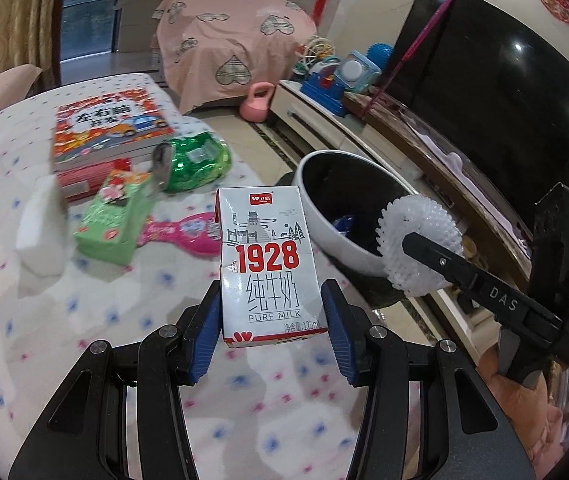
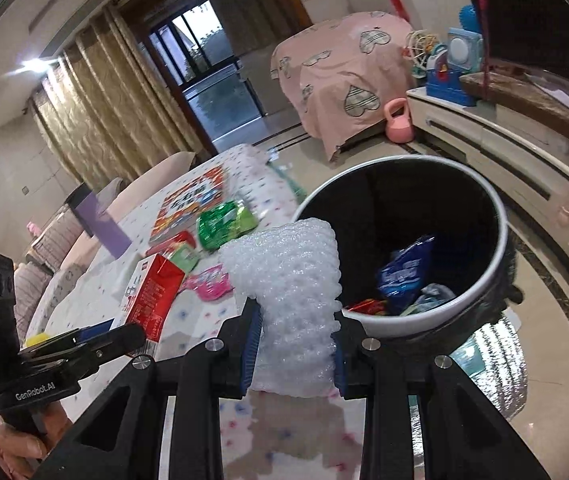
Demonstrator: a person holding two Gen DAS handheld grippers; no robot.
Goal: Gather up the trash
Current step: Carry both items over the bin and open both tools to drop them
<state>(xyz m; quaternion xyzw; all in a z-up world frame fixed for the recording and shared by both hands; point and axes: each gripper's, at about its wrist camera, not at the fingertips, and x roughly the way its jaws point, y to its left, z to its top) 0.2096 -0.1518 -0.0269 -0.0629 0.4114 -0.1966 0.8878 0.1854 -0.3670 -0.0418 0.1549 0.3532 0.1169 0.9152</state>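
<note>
Your left gripper [image 1: 271, 312] pinches a milk carton [image 1: 269, 261] reading "1928 PURE MILK", while your right gripper [image 2: 296, 350] clamps bubble wrap [image 2: 290, 300] beside the bin [image 2: 436, 322].

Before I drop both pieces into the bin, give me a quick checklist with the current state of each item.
1. Left gripper holds the milk carton between both pads: ok.
2. Right gripper holds the bubble wrap: ok.
3. Trash bin is open with room inside: ok.
4. Bubble wrap is over the bin mouth: not ok, it is beside the near rim.
5. Milk carton is over the bin: not ok, it is over the table.
6. Carton is empty: cannot tell.
</note>
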